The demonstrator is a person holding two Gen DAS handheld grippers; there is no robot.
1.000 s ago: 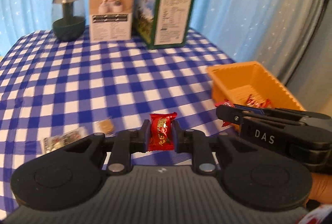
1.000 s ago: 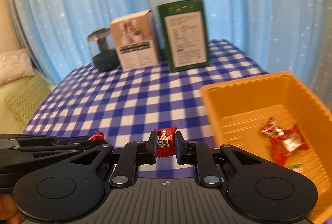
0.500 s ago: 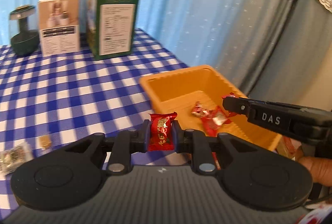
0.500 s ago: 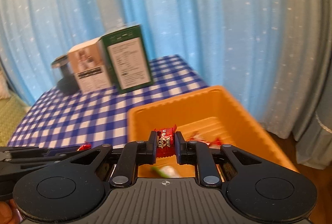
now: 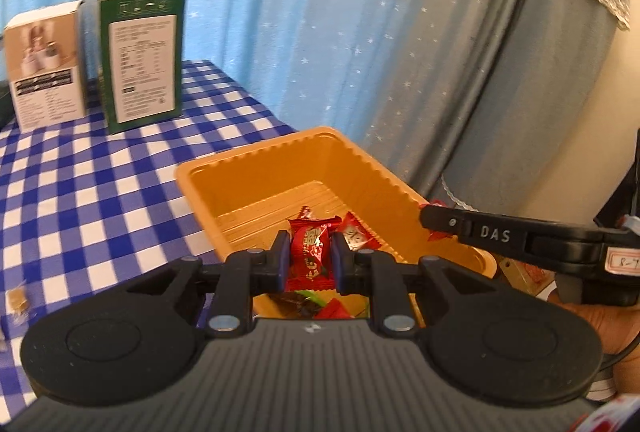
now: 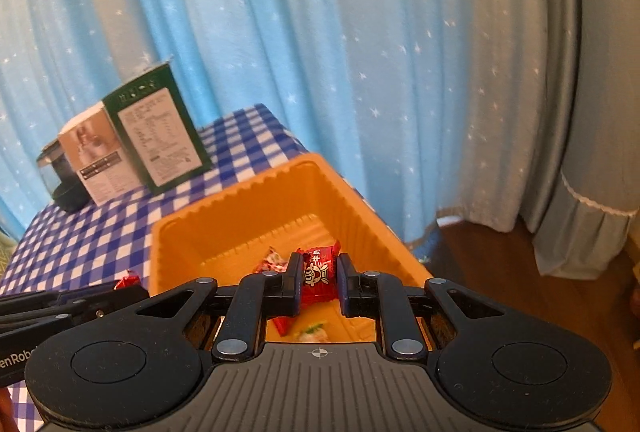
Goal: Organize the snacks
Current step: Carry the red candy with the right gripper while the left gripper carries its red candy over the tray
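My left gripper [image 5: 308,257] is shut on a red wrapped candy [image 5: 309,252] and holds it over the near end of the orange tray [image 5: 240,160]. My right gripper [image 6: 318,277] is shut on another red wrapped candy [image 6: 319,274], also above the orange tray [image 6: 224,208]. Several wrapped candies [image 5: 352,235] lie on the tray floor. In the left wrist view the right gripper [image 5: 430,220] reaches in from the right over the tray rim. The left gripper's fingers [image 6: 80,302] show at the left edge of the right wrist view.
A green box [image 5: 140,56] and a white box [image 5: 44,64] stand at the back of the blue checked tablecloth [image 5: 100,184]. A small tan snack [image 5: 16,298] lies at the left. The table edge and blue curtain [image 6: 360,72] run just behind the tray.
Both grippers have carried their candies to the right, from above the tablecloth to above the orange tray. Both have stayed shut on their candies.
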